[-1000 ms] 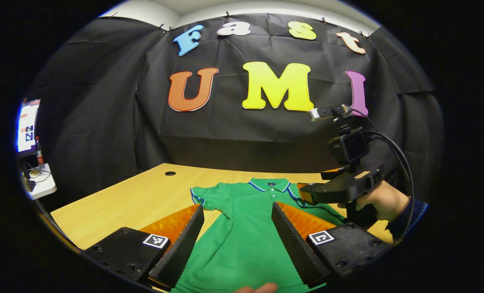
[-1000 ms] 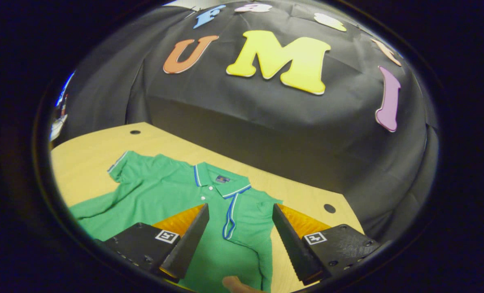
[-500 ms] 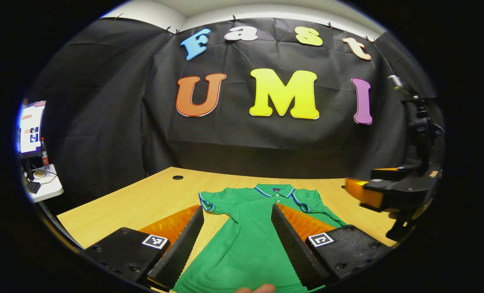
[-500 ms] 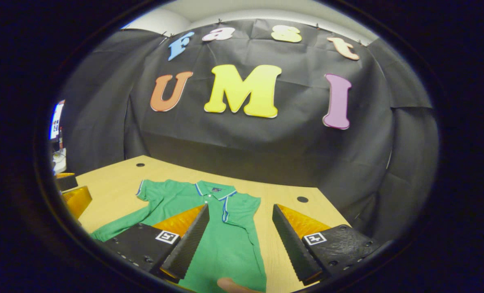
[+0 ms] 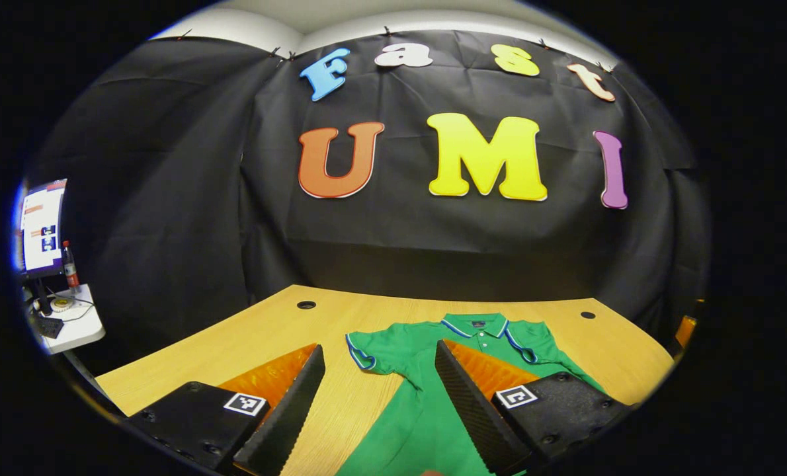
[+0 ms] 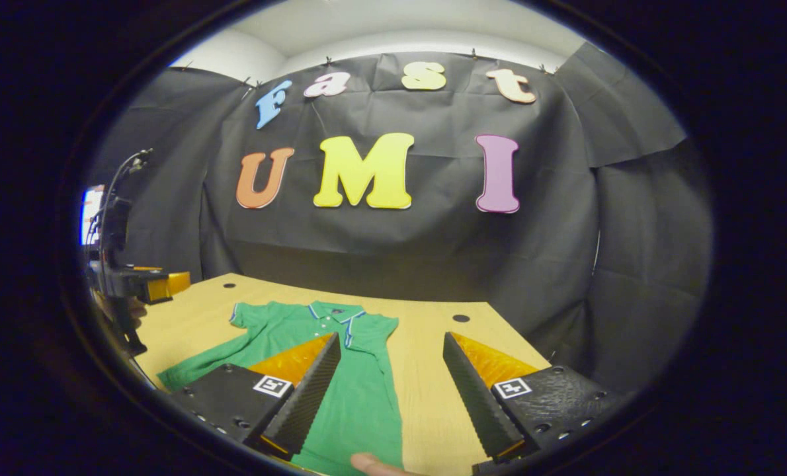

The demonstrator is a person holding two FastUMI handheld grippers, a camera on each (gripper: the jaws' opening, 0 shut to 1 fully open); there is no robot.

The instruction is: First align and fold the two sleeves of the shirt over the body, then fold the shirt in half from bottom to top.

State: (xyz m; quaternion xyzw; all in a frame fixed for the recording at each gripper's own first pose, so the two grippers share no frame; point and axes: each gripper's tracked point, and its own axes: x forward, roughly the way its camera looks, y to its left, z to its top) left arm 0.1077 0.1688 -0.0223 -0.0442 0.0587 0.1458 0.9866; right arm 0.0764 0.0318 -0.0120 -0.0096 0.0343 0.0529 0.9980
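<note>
Since a second ago both grippers have pulled back, the left gripper (image 5: 373, 396) and right gripper (image 6: 388, 390) each hanging with jaws wide apart and empty above the one green shirt (image 6: 340, 370), which lies flat on the table (image 5: 248, 344), its collar tag too small to read.

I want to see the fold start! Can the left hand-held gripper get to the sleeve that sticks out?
Probably yes. The left hand-held gripper is open above the bare table, and the shirt's spread sleeve lies flat just ahead with nothing between.
</note>
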